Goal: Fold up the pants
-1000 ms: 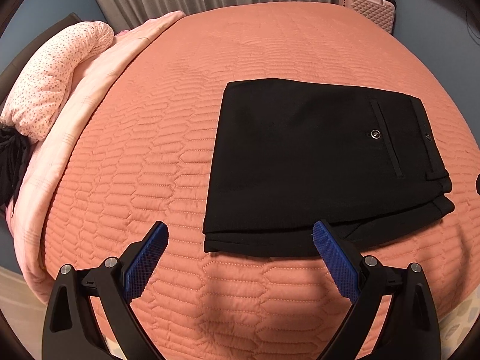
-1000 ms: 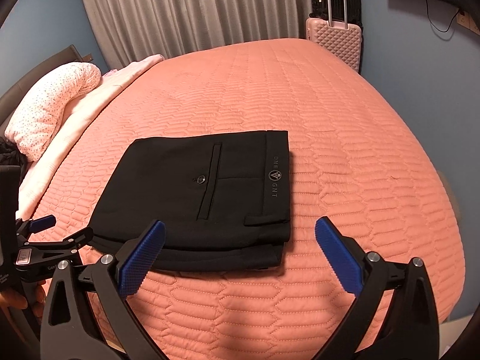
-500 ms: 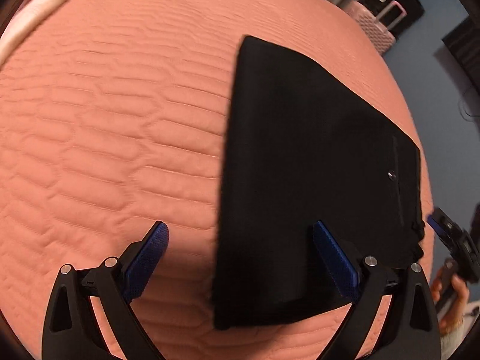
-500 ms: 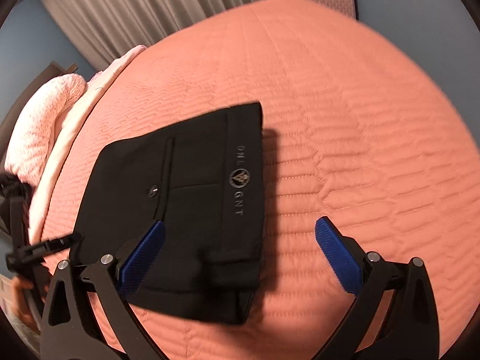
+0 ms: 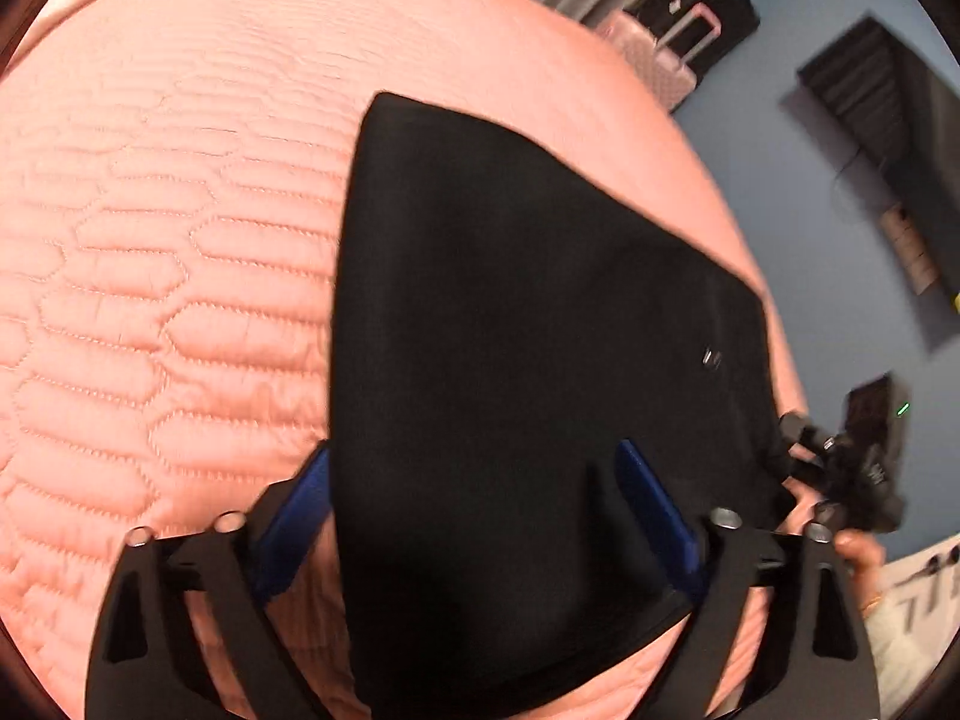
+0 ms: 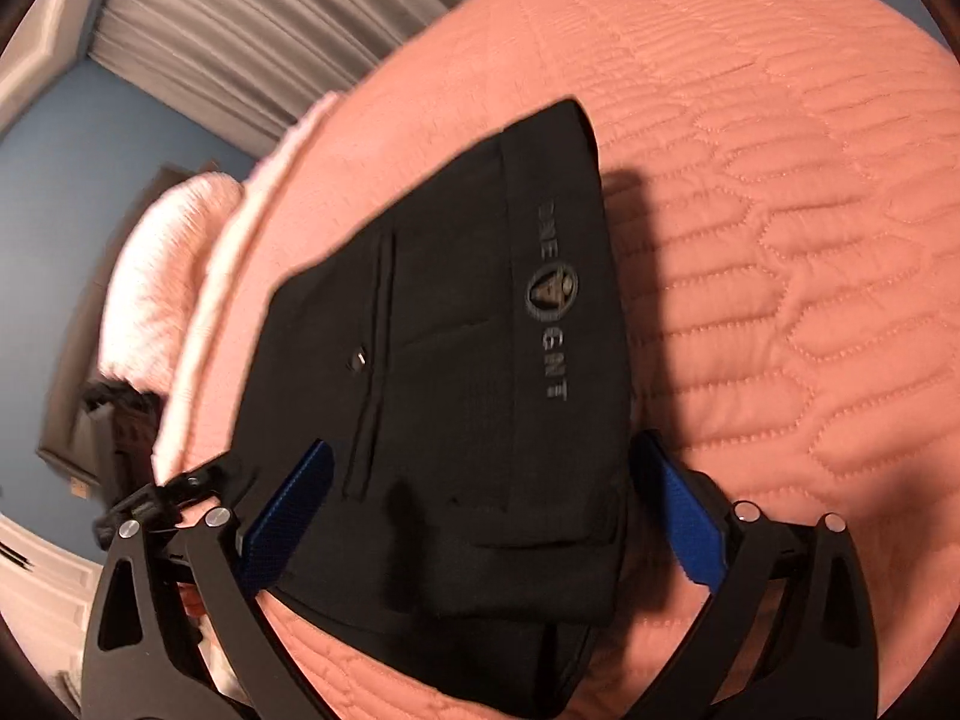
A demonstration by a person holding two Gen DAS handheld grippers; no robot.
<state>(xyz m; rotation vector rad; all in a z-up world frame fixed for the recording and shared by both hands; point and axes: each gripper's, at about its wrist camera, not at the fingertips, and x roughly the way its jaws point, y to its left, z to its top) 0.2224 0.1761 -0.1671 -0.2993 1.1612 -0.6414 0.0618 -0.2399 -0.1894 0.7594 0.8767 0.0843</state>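
The black pants point(image 5: 516, 330) lie folded into a flat rectangle on the salmon quilted bed point(image 5: 150, 240). My left gripper point(image 5: 480, 510) is open, its blue pads straddling the near left corner of the fold. In the right wrist view the pants point(image 6: 456, 360) show a back pocket with a button and a grey logo on the waistband. My right gripper point(image 6: 486, 516) is open, its pads on either side of the near waistband end. The right gripper also shows in the left wrist view point(image 5: 840, 468). Both views are tilted and blurred.
A pink pillow and folded blanket point(image 6: 174, 276) lie at the bed's far left. A pink suitcase point(image 5: 660, 54) and a black case stand past the bed's far end by grey curtains point(image 6: 270, 24). A dark screen point(image 5: 888, 120) hangs on the blue wall.
Both grippers have come down and forward, tilting, from hovering before the bed edge to straddling the near edge of the folded pants. The pants have not moved. Both stay open.
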